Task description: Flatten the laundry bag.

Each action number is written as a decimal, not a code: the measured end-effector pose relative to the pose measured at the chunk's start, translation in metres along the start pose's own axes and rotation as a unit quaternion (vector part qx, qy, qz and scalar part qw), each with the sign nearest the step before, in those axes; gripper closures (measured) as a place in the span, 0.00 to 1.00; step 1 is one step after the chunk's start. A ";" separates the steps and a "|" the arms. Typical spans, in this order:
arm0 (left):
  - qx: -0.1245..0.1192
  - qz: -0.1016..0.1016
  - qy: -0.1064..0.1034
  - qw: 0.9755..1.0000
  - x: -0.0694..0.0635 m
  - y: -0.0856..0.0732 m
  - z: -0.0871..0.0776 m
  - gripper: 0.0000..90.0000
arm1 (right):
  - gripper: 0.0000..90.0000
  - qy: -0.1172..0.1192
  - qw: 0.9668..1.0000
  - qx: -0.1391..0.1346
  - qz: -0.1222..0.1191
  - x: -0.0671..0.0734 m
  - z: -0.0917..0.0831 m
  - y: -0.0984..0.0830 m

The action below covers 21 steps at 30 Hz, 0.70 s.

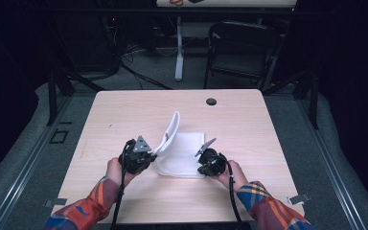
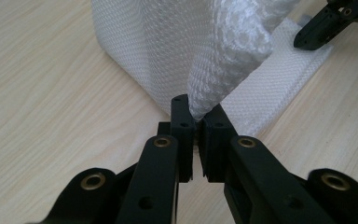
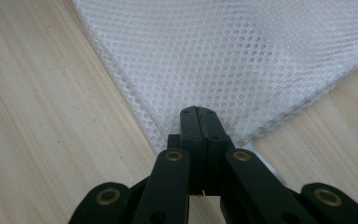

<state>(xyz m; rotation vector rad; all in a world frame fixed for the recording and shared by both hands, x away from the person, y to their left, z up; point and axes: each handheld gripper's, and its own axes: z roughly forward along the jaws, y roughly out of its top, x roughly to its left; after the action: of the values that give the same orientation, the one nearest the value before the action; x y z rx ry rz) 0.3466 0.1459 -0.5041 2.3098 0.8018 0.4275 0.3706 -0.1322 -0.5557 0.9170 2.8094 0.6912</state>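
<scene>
The pale wooden table (image 1: 124, 115) takes up most of what I see, and near the person's edge of it lies the white mesh cloth (image 1: 184, 153), partly flat and partly pulled up into a standing fold. That raised flap looks like the main risk: it leans over the flat part, and if it is carried across too quickly or too low it could drag the layer beneath and bunch it, so the fold would come out crooked.

The left gripper (image 2: 196, 122) has its jaws pinched tight on a thin edge of the lifted fold. So little fabric sits between the pads that a sideways tug could pull it free, and the flap would flop back down.

The right gripper (image 3: 200, 122) is clamped shut at the near corner of the flat part, pinning it low against the table. I cannot tell how much cloth is really caught there; if it is only the hem, the corner may slide once the other side pulls.

Smallest worry: the open weave could snag on a jaw tip at release.
</scene>
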 end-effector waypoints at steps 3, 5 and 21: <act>0.003 -0.001 0.000 1.000 0.000 -0.002 0.000 0.95 | 1.00 0.000 1.000 0.000 0.000 0.000 0.000 0.000; 0.003 -0.002 0.001 1.000 0.001 -0.004 0.000 0.95 | 1.00 0.000 1.000 0.000 0.000 0.000 0.000 0.000; 0.023 -0.008 0.011 1.000 0.009 -0.016 0.000 0.96 | 1.00 -0.002 1.000 0.001 0.000 0.000 0.000 0.000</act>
<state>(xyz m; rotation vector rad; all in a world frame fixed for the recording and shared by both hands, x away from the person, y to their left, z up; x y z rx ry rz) 0.3462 0.1611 -0.5141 2.3442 0.8486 0.4330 0.3707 -0.1327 -0.5556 0.9172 2.8075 0.6873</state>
